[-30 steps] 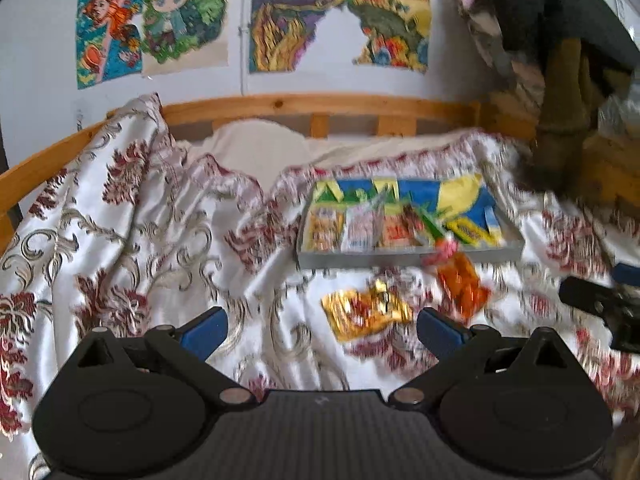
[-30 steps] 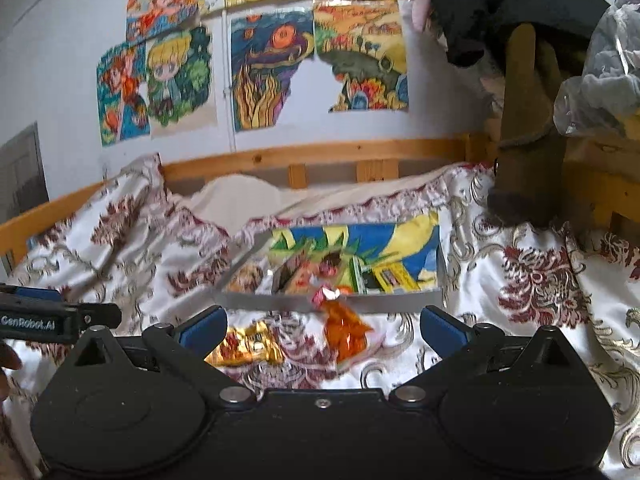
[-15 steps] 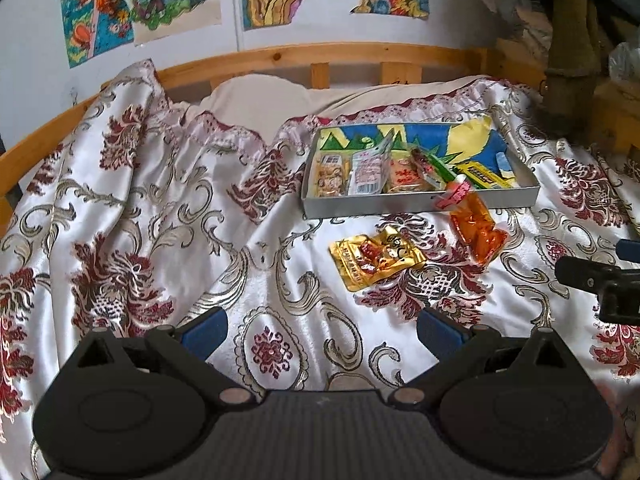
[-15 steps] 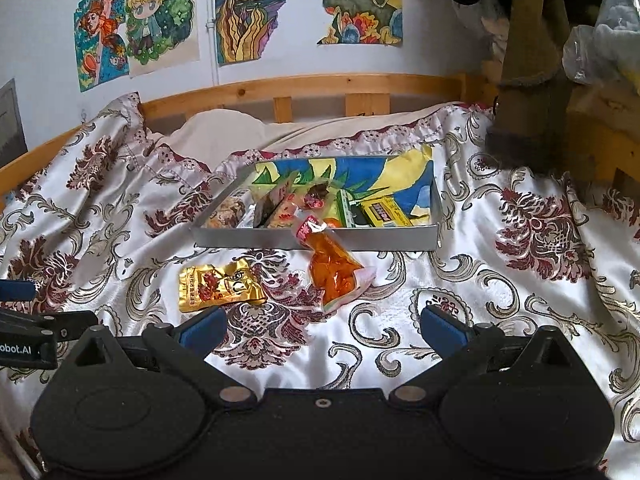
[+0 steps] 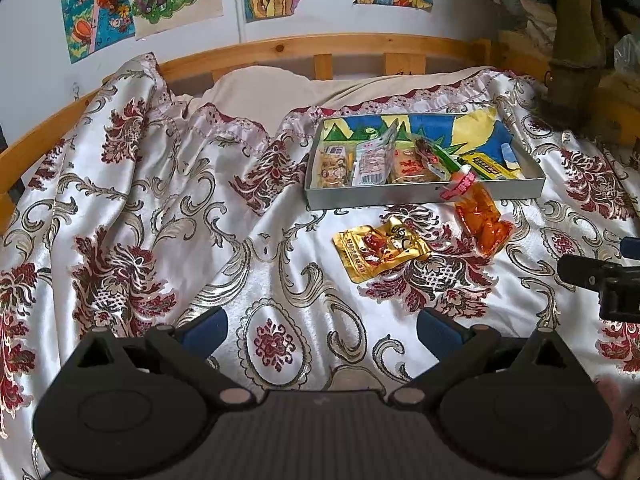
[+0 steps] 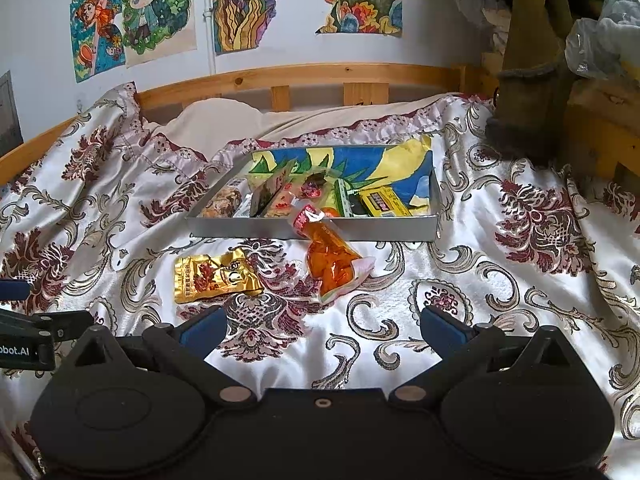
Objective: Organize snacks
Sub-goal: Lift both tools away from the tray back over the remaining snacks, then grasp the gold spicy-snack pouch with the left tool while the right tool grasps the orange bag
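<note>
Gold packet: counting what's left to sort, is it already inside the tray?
No, the gold packet lies on the bedspread in front of the tray.

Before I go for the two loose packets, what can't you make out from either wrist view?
- Gold packet label: too small, both views.
- Orange packet's pink top: overlaps the tray wall; touching or not is unclear.
- Tray's near snacks: wall hides them, right view.
- Right gripper: cut off, left view.

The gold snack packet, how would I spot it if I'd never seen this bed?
Find the shallow grey tray of snacks on the flowered bedspread. Two packets lie loose on the cloth just in front of it. The gold snack packet is the flat, shiny one with red print, left of the clear orange packet whose pink end leans on the tray's wall.
</note>
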The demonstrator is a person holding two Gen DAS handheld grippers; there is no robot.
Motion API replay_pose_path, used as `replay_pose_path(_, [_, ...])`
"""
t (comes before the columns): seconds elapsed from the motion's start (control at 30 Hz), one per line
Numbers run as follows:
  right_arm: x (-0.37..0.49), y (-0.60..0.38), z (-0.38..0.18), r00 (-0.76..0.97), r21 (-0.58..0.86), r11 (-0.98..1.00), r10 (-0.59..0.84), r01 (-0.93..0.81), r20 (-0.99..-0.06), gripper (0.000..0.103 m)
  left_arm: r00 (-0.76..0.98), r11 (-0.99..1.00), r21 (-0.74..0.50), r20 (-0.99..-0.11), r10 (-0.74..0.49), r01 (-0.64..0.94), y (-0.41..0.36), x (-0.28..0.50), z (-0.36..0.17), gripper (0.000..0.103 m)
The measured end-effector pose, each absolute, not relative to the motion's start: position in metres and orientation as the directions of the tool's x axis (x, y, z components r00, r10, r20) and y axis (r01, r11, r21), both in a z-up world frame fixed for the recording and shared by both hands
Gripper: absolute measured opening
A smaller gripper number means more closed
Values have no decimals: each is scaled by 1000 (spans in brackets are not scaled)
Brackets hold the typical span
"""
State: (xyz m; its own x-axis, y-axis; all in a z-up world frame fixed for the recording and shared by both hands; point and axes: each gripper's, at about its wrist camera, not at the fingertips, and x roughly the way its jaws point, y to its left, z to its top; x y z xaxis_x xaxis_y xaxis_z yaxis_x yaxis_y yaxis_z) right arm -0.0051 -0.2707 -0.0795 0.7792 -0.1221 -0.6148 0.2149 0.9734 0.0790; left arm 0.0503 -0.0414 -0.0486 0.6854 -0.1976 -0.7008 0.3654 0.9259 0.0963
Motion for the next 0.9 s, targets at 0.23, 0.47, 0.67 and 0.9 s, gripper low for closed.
replay_pose_path(0.23, [1,-272,-83,757,86,972,-114,220,-644,102,647,929,65,-735,-202,364,-42,58,-55,103])
replay_pose_path(0.47, [8,-274,-88,734,100,972,-92,214,-673,102,612,929,47,-764,-203,366,-46,65,-62,103])
replay_pose_path(0.67, [19,-278,-91,721,110,973,-72,202,-690,102,608,920,61,-767,-204,386,-56,73,-67,103])
replay_pose_path(0.9, [46,-291,-84,777,-4,994,-84,105,-623,102,573,907,23,-782,-246,421,-61,102,-70,103])
